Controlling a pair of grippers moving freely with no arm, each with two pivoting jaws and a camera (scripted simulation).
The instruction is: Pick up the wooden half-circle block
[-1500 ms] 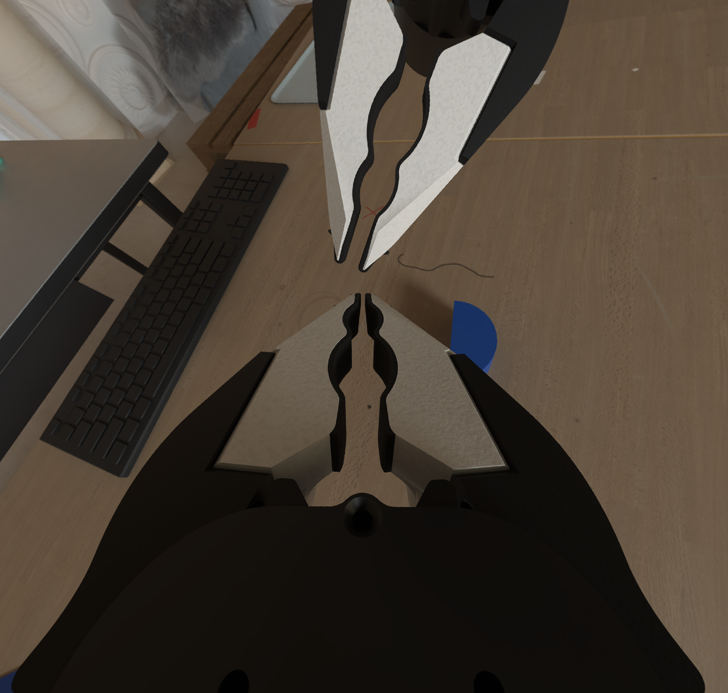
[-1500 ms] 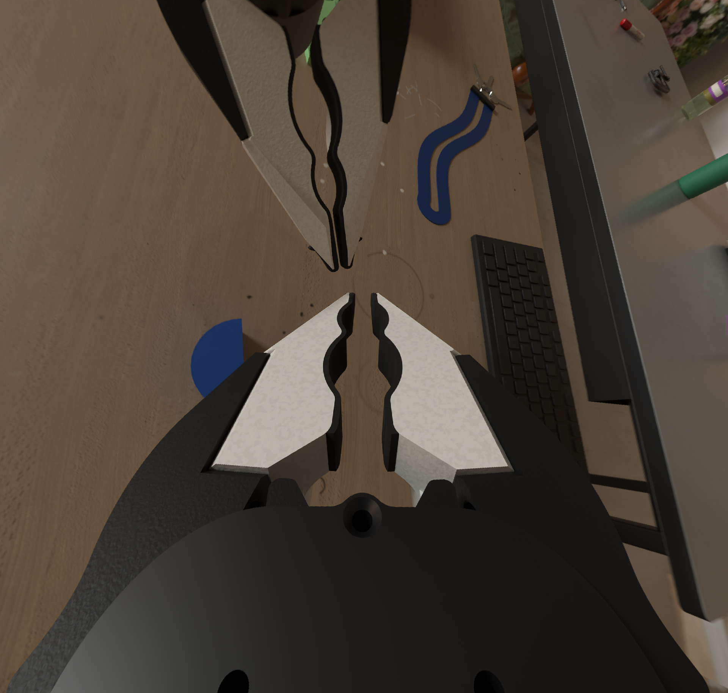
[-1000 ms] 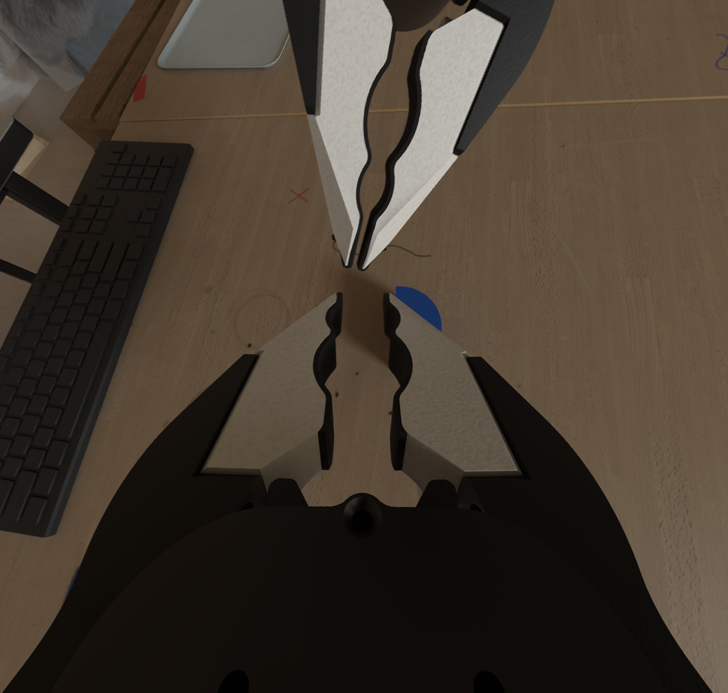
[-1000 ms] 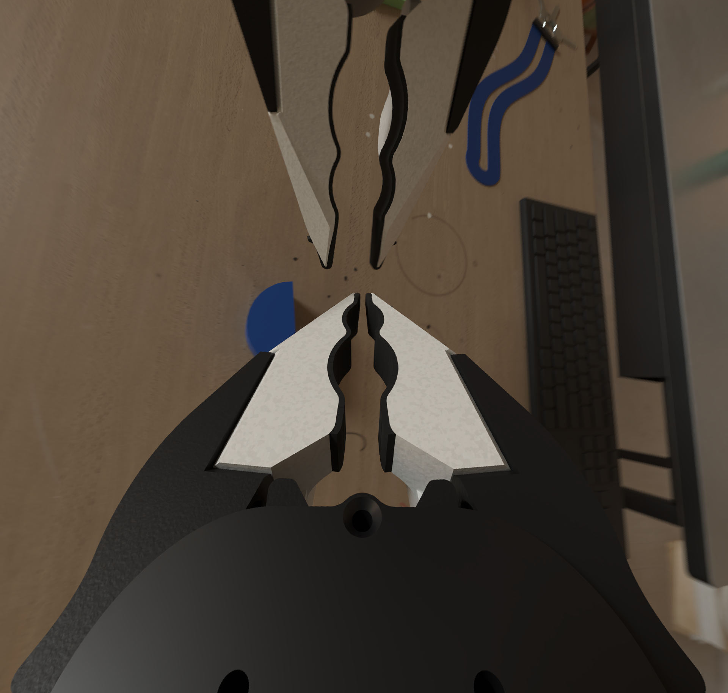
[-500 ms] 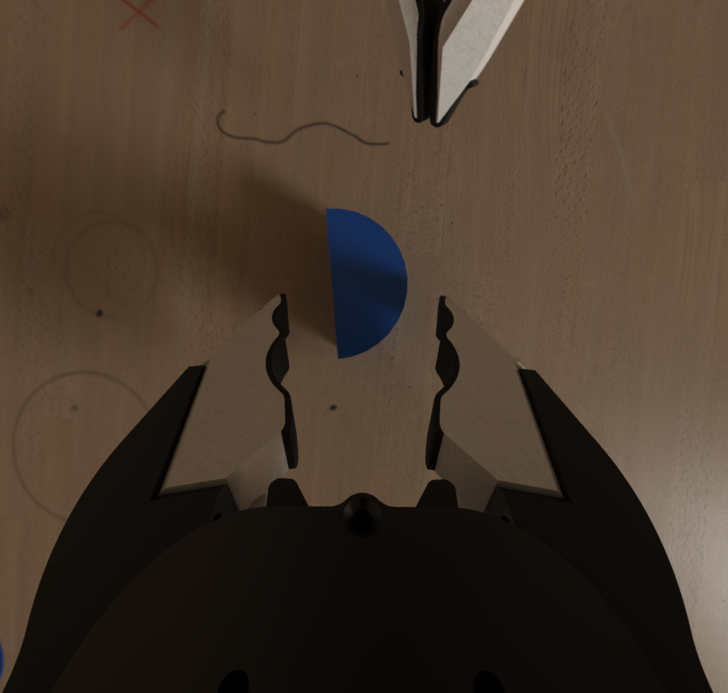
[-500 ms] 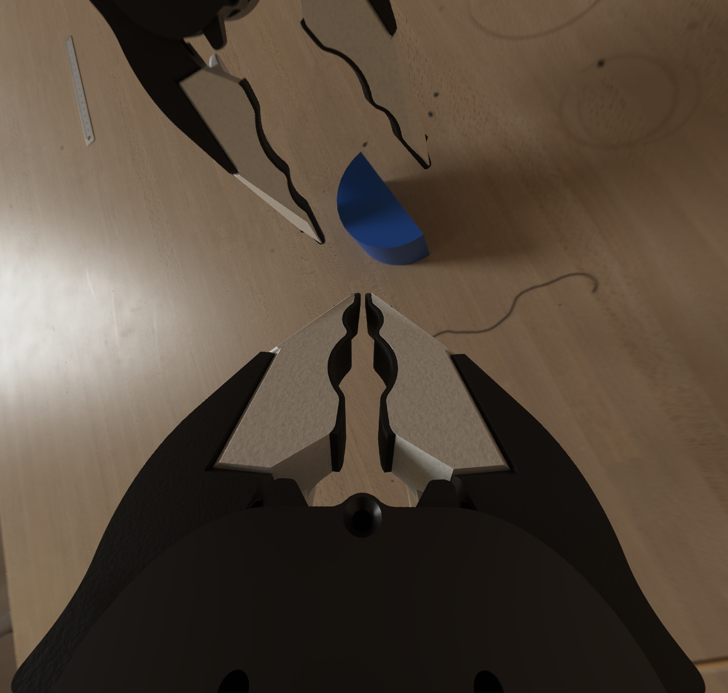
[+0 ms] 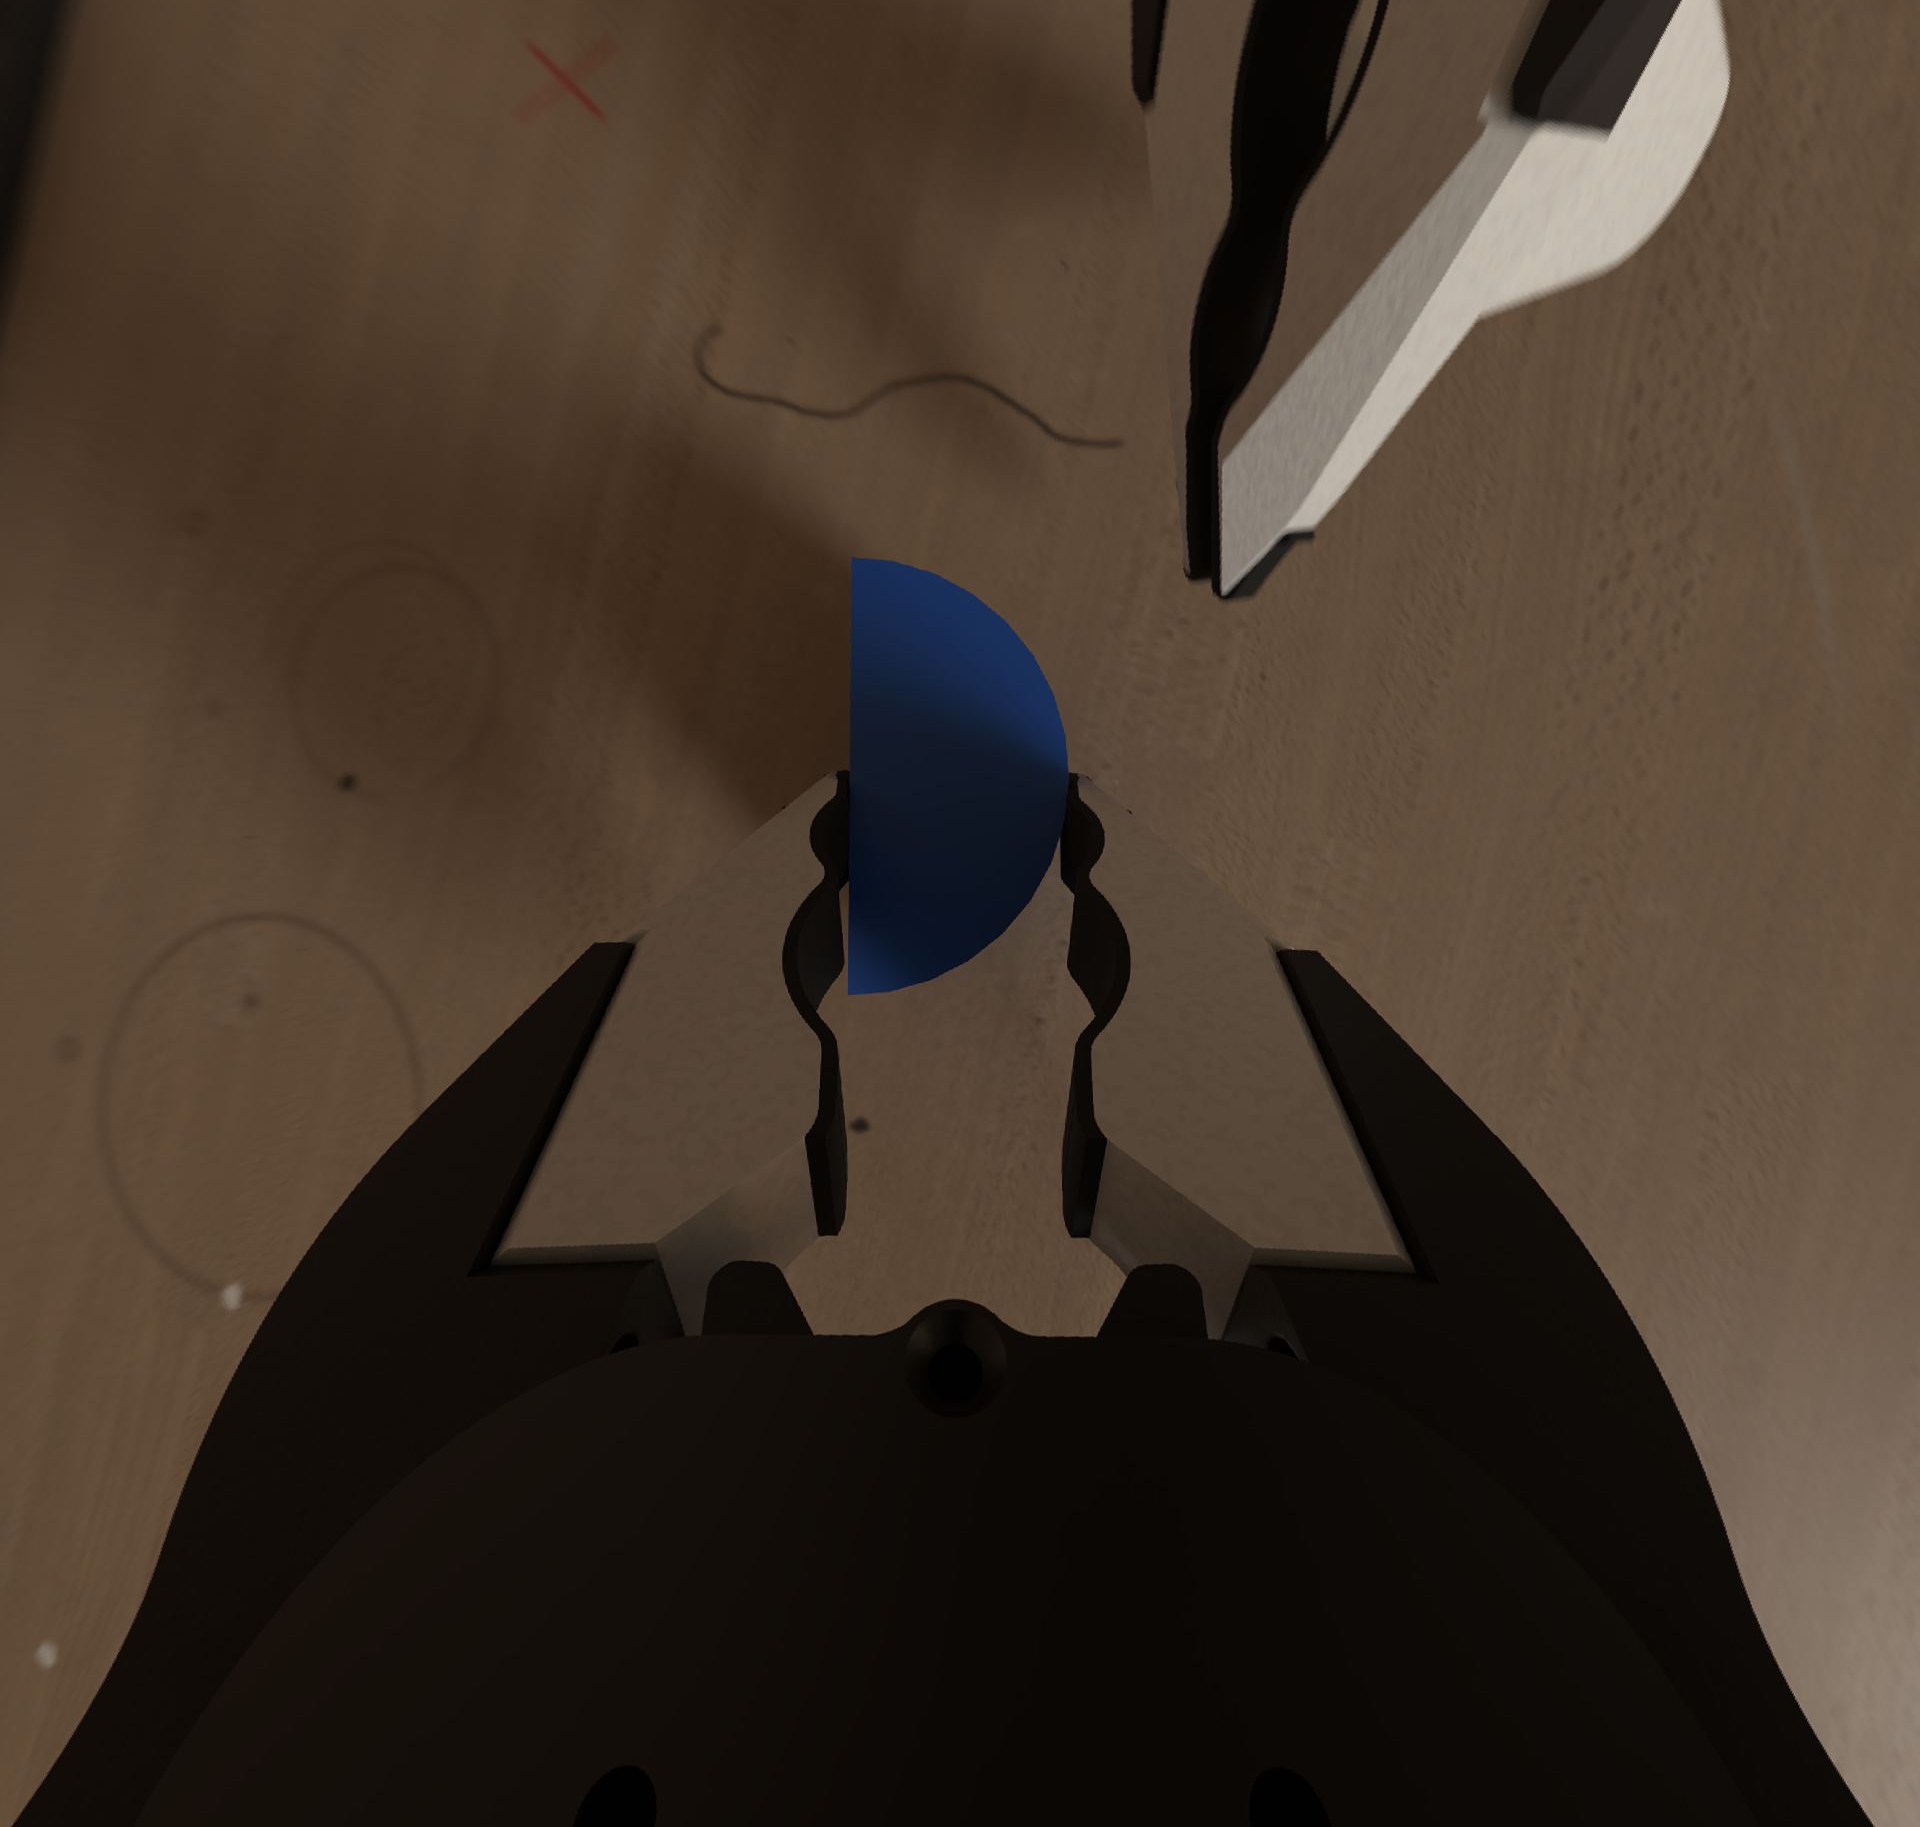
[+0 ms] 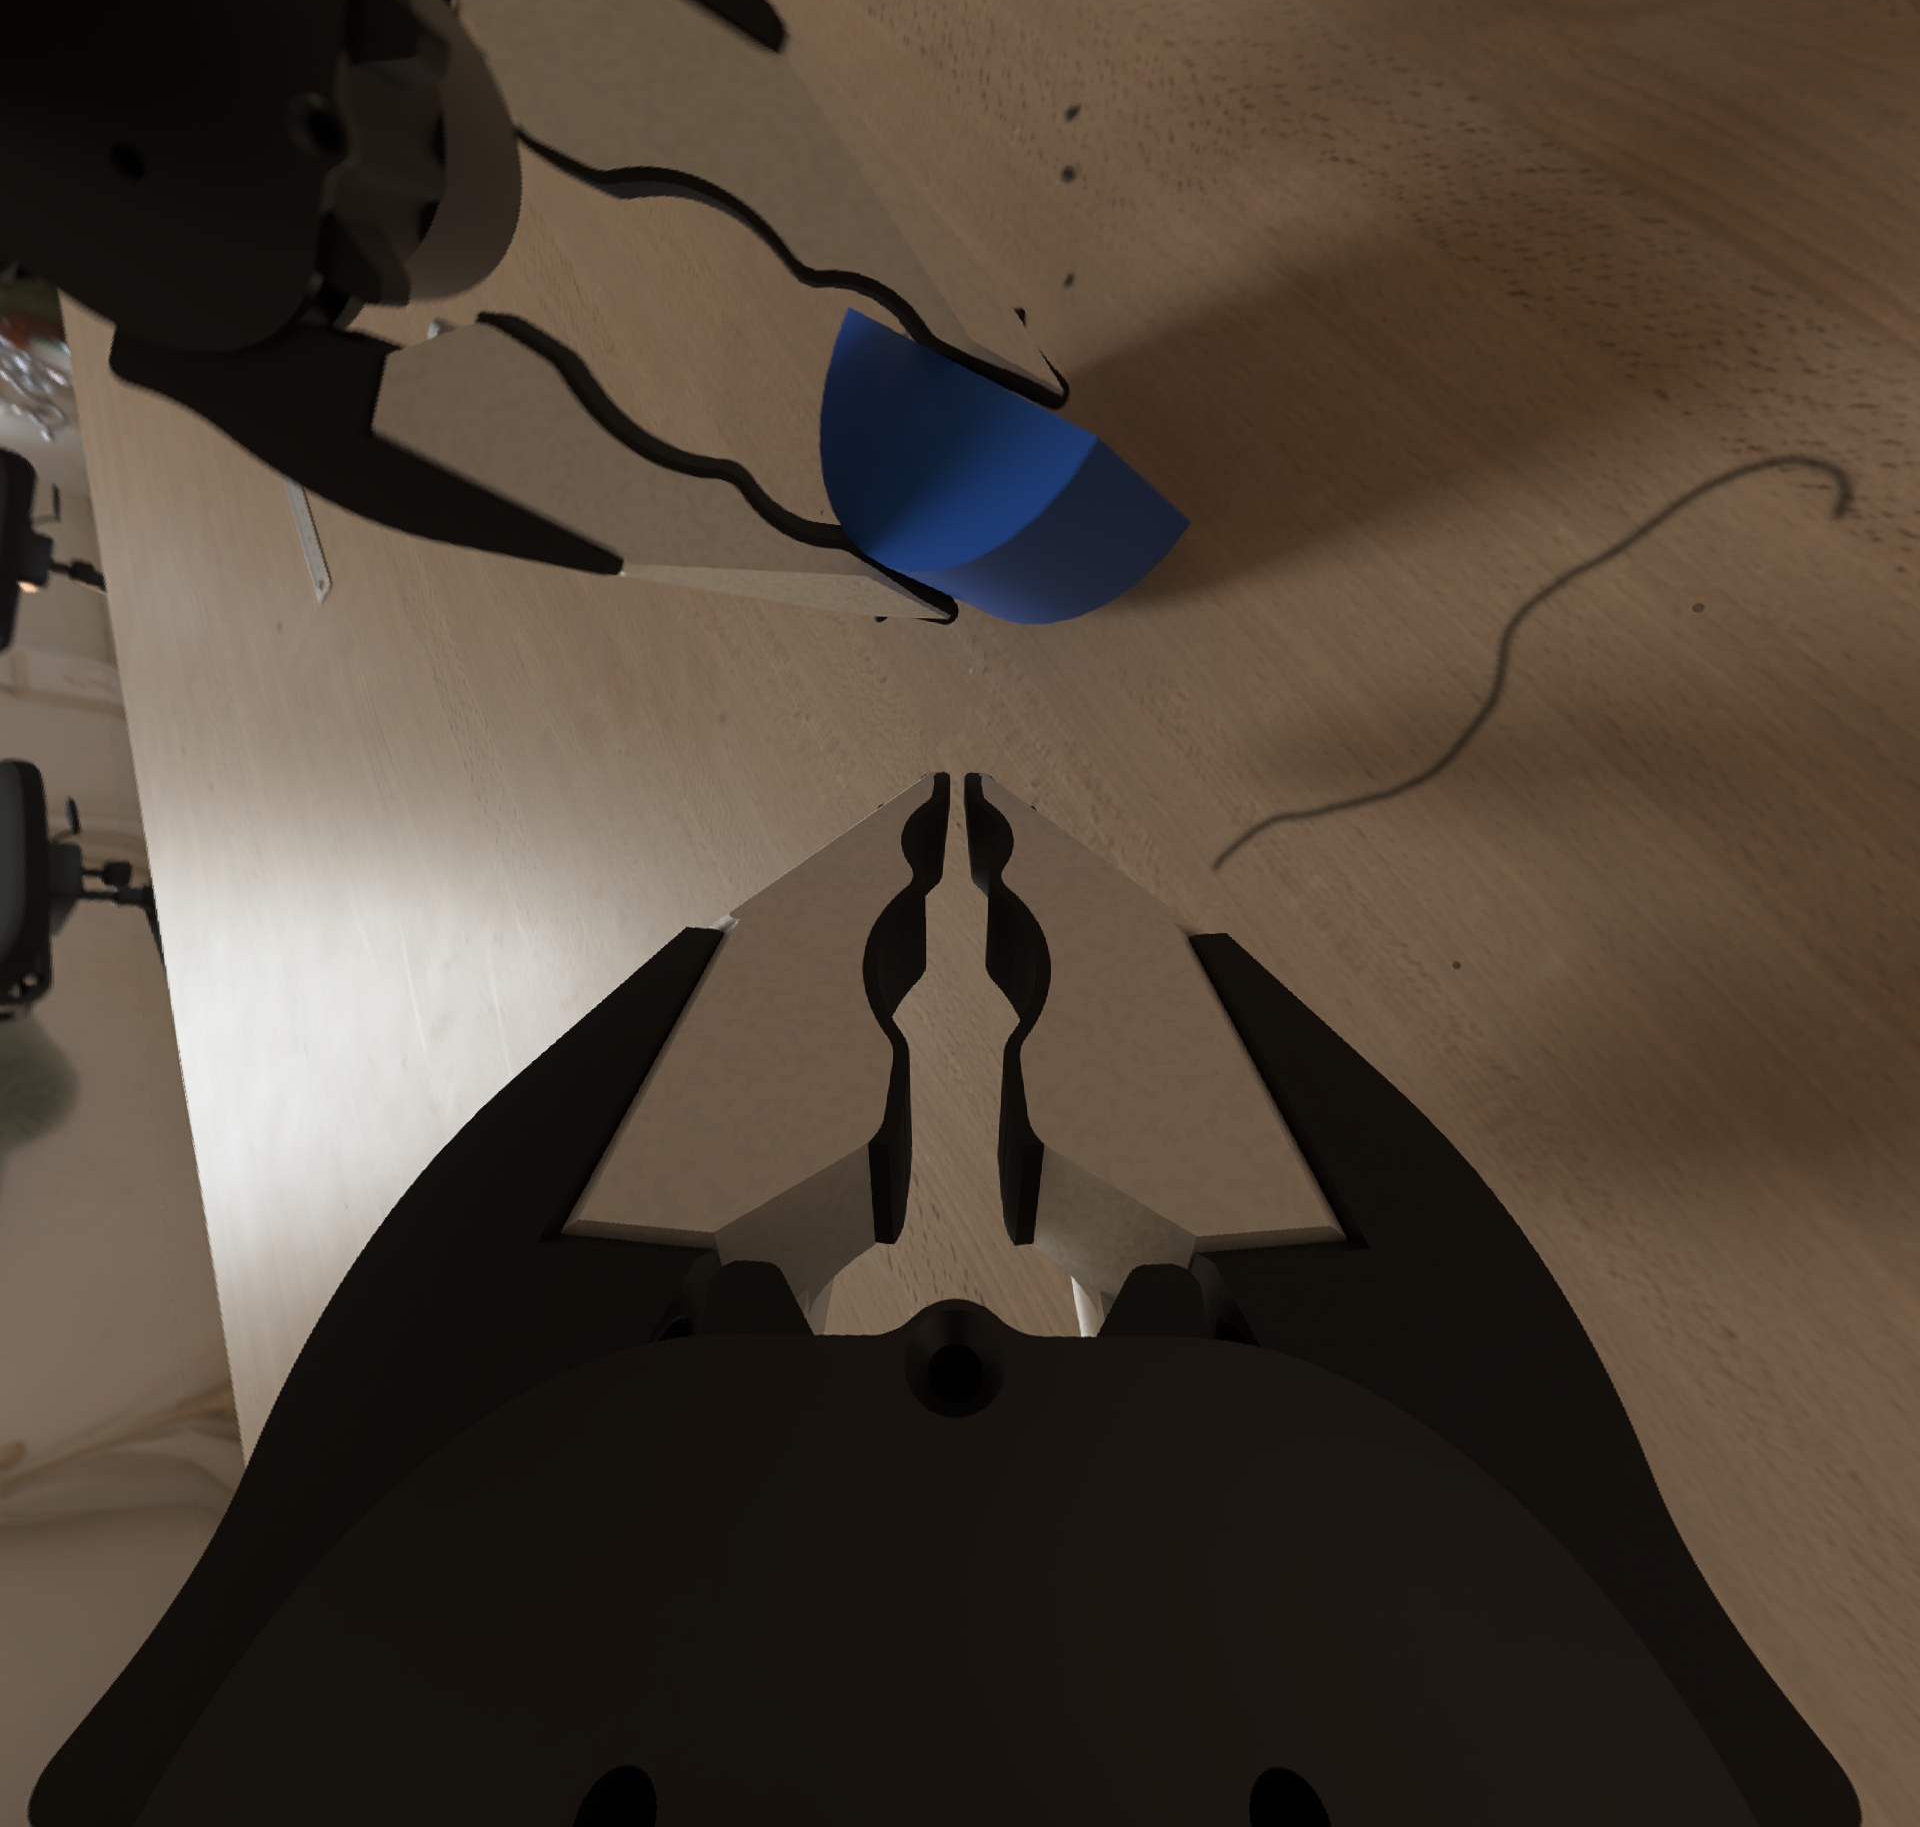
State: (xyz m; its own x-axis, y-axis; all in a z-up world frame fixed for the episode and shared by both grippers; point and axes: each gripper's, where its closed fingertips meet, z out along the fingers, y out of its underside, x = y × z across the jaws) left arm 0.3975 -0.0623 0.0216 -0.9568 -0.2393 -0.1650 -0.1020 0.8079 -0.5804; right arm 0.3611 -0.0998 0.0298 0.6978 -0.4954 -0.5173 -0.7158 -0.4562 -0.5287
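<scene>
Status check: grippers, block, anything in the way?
Left gripper closed on blue half-circle block, flat side and curve pinched. Right gripper shut, empty, standing off. Block on the table; nothing blocking.

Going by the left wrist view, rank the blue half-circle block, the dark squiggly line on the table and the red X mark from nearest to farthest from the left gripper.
1. Blue half-circle block: between the fingertips of the left gripper.
2. Dark squiggly line: on the wood beyond the block, slightly to the left.
3. Red X mark: farthest, at upper left.
</scene>
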